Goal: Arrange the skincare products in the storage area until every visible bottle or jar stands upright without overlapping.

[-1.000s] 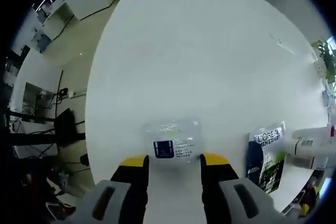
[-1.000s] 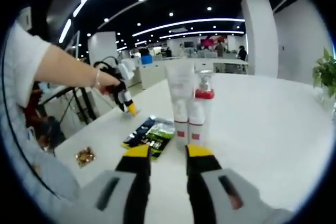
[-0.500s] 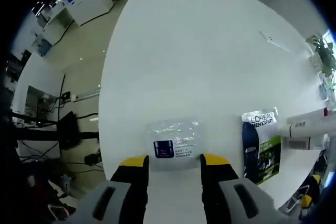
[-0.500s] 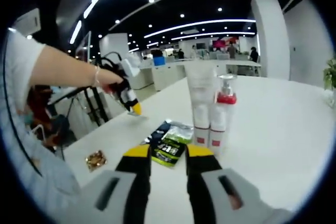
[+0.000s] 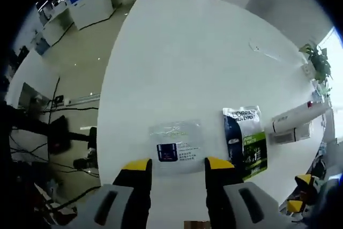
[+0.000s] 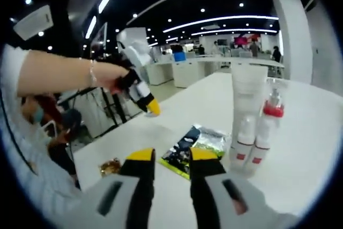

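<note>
Raised since before, left claw (image 5: pixel 177 165) hangs spread over sachet (image 5: pixel 177 146); right claw (image 6: pixel 167 155) spread.

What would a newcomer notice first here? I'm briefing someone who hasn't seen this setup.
In the left gripper view, a clear sachet lies flat on the white table just ahead of the left gripper, with a dark pouch beside it. In the right gripper view, a tall tube and a red-collared pump bottle stand upright together beyond the right gripper.
</note>
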Tool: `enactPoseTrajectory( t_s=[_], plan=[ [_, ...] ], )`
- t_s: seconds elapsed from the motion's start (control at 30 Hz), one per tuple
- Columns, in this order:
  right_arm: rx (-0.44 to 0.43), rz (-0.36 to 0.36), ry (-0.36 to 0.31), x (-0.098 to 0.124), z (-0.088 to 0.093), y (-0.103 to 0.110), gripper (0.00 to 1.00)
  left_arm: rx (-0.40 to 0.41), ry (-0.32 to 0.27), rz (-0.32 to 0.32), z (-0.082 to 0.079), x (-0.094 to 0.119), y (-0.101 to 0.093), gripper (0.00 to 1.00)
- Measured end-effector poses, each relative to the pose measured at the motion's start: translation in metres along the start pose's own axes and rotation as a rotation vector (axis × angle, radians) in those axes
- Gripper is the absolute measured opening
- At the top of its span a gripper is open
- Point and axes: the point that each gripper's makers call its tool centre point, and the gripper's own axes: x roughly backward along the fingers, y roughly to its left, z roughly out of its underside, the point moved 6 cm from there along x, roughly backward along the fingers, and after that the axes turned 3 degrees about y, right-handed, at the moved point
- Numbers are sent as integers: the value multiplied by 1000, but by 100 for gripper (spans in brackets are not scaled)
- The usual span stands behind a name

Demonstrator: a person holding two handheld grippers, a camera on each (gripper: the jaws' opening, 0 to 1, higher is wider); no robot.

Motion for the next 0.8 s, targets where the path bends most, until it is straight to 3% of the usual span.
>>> enactPoseTrajectory(
  t_s=[0.17,0.27,0.4,0.43,0.53,0.6,0.67,0.7,0.8],
  plan=[
    [9,3,1,3,-1,0,23,-26,8,12,3,2,-2,40],
    [18,-16,-1,2,-3,5,23,-30,-23,24,5,16,-2,40],
    [30,-93,-12,-9,-8,21,23,-39,-35,28,17,28,3,40],
    [28,-123,-12,-14,-9,27,23,-51,-48,28,38,40,7,40],
    [40,-192,12,-32,-16,47,23,-41,-79,82,49,47,6,40],
    [58,-213,23,-38,-18,56,23,-54,-96,81,54,51,7,40],
    [79,-253,42,-51,-20,77,23,21,-179,255,65,66,-8,40],
    [82,-270,56,-60,-22,86,23,15,-209,205,75,65,-1,40],
    [92,-303,57,-65,-24,100,23,43,-229,177,87,64,12,40]
  ],
)
